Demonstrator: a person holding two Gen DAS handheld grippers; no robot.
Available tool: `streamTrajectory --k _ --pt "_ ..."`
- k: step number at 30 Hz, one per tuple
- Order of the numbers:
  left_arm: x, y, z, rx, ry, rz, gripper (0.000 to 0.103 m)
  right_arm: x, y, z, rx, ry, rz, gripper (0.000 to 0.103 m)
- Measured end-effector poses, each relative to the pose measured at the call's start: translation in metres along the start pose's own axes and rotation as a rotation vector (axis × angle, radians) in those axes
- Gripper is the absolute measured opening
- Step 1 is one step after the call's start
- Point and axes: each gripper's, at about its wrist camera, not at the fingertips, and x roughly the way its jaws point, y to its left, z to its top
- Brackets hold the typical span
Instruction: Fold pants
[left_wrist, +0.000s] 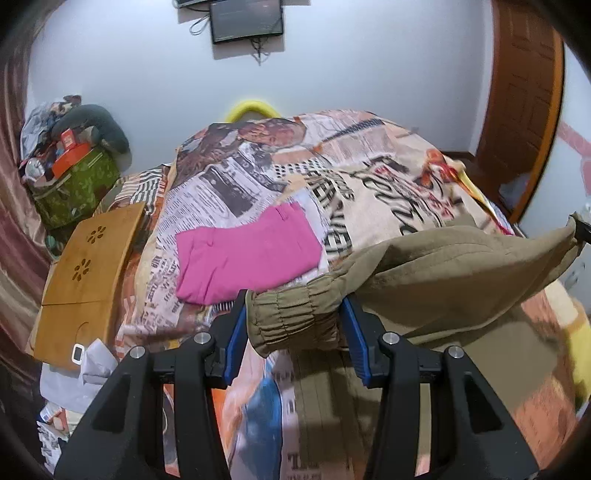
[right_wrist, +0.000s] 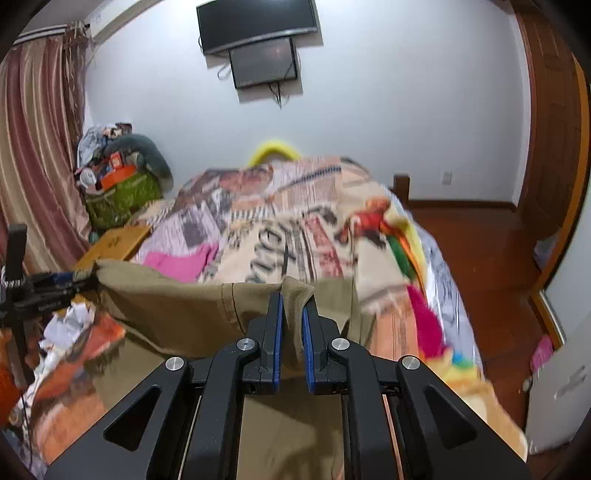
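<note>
Olive-khaki pants (left_wrist: 443, 273) hang stretched between both grippers above the bed. My left gripper (left_wrist: 295, 306) is shut on the gathered elastic waistband end (left_wrist: 291, 321). My right gripper (right_wrist: 292, 306) is shut on the other end of the pants (right_wrist: 177, 310); the cloth rises between its blue pads. The rest of the pants drapes down onto the bed in front of me. The left gripper (right_wrist: 79, 282) shows at the left edge of the right wrist view, holding the cloth's far corner.
A folded pink garment (left_wrist: 247, 254) lies on the newspaper-print bedspread (left_wrist: 369, 177). A wooden lap tray (left_wrist: 88, 269) lies at the bed's left, with a green bag (left_wrist: 74, 188) of clutter behind. Curtains hang at the left, a wooden door (right_wrist: 550, 122) stands at the right, and screens hang on the wall.
</note>
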Motion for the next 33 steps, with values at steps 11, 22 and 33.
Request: streamTrajectory --k 11,22,33 --pt "-0.007 -0.008 -0.051 0.059 0.091 -0.005 0.050 -0.011 -0.004 -0.071 0.047 0.121 0.027 0.009" --pt "-0.012 0.012 -0.079 0.004 0.175 0.025 0.051 -0.024 0.000 -0.095 0.038 0.172 -0.015 0.014" --pt "-0.038 0.047 -0.054 -0.124 0.101 0.049 0.082 -0.054 -0.009 -0.092 0.107 0.151 -0.055 0.028"
